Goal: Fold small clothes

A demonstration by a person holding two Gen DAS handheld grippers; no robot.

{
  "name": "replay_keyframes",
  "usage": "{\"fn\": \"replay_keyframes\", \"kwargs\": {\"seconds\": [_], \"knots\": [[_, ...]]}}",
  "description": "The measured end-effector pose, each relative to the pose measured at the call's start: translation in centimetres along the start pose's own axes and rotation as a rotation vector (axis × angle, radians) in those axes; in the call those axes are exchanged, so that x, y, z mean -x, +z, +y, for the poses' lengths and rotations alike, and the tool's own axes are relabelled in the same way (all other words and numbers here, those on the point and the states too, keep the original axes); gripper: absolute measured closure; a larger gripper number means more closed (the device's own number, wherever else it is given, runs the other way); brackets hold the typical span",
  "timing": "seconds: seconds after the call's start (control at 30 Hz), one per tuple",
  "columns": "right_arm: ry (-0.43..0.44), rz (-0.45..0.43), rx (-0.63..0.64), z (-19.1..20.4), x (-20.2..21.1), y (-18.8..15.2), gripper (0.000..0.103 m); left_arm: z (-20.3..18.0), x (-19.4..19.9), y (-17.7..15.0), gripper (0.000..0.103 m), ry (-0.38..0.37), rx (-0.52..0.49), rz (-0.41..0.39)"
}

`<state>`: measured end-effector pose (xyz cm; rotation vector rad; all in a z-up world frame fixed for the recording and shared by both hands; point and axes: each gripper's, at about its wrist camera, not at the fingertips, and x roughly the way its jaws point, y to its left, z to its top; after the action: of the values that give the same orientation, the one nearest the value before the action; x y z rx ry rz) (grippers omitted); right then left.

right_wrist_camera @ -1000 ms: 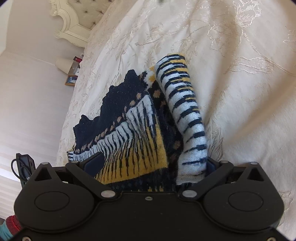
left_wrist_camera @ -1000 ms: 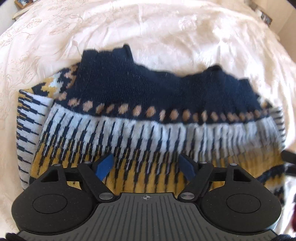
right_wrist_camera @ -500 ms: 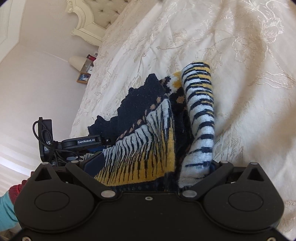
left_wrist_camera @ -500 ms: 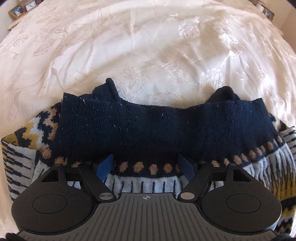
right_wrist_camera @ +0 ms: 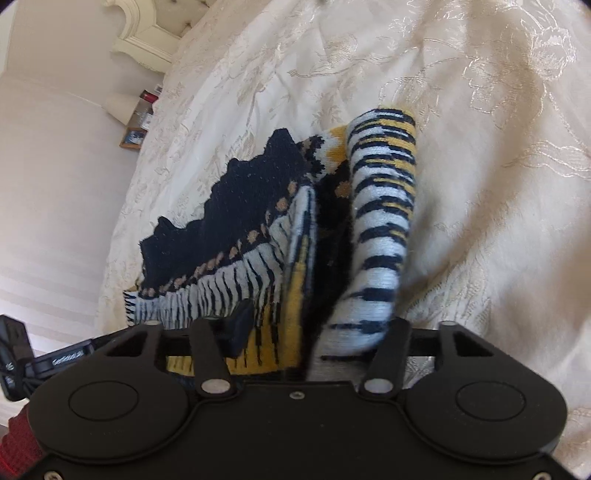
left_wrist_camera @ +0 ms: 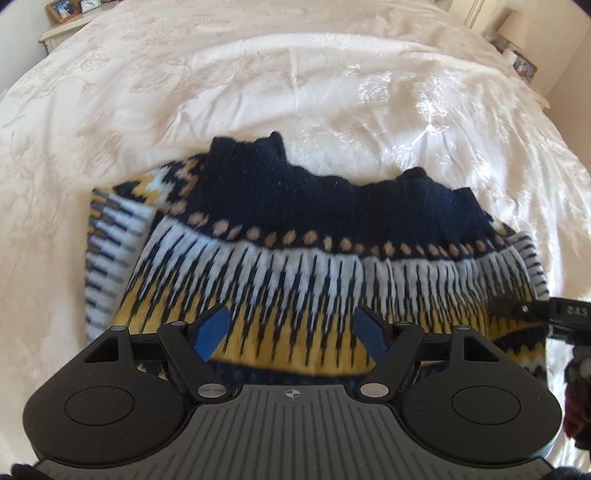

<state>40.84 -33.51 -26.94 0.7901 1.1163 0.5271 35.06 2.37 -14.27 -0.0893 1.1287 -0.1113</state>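
On a bed, spreading to every edge of both views: a cream embroidered bedspread (left_wrist_camera: 295,92). Standing at its far end in the right wrist view, a carved pale headboard (right_wrist_camera: 147,40), and just beside the bed a white lamp (right_wrist_camera: 120,107). Sitting on a bedside stand at the far left corner of the left wrist view, a small framed picture (left_wrist_camera: 62,9).

Lying folded on the bedspread, near the middle: a knitted sweater (left_wrist_camera: 314,266) in navy, white and mustard. Showing its navy band on the far side, then a row of tan dots, then white and navy spikes, then the mustard band nearest the camera. Sticking out at the left, a striped layer underneath.

Hovering over the mustard band: the left gripper (left_wrist_camera: 291,328), with jaws standing wide open and blue pads (left_wrist_camera: 210,332) well apart, holding nothing.

Reaching in from the right edge of the sweater: the right gripper (right_wrist_camera: 314,332), with jaws drawn in on the bunched layers and clamping them. Pressing against the mustard knit, its left finger; hiding the right finger, a striped sleeve (right_wrist_camera: 384,221) running away along the bedspread.

Peeking in at the near left corner of the right wrist view, a red cuff (right_wrist_camera: 18,443).
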Motion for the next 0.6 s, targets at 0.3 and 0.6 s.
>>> {"fn": "replay_keyframes", "kwargs": {"seconds": [0.3,0.6], "knots": [[-0.167,-0.026,0.146,8.1,2.2,0.1,0.068,5.2,4.2,-7.0,0.031,-0.027,0.1,0.035],[-0.123,0.0,0.319,21.2,-1.0,-0.5,0.068,10.4,6.6,-10.8,0.031,-0.05,0.145,0.036]]}}
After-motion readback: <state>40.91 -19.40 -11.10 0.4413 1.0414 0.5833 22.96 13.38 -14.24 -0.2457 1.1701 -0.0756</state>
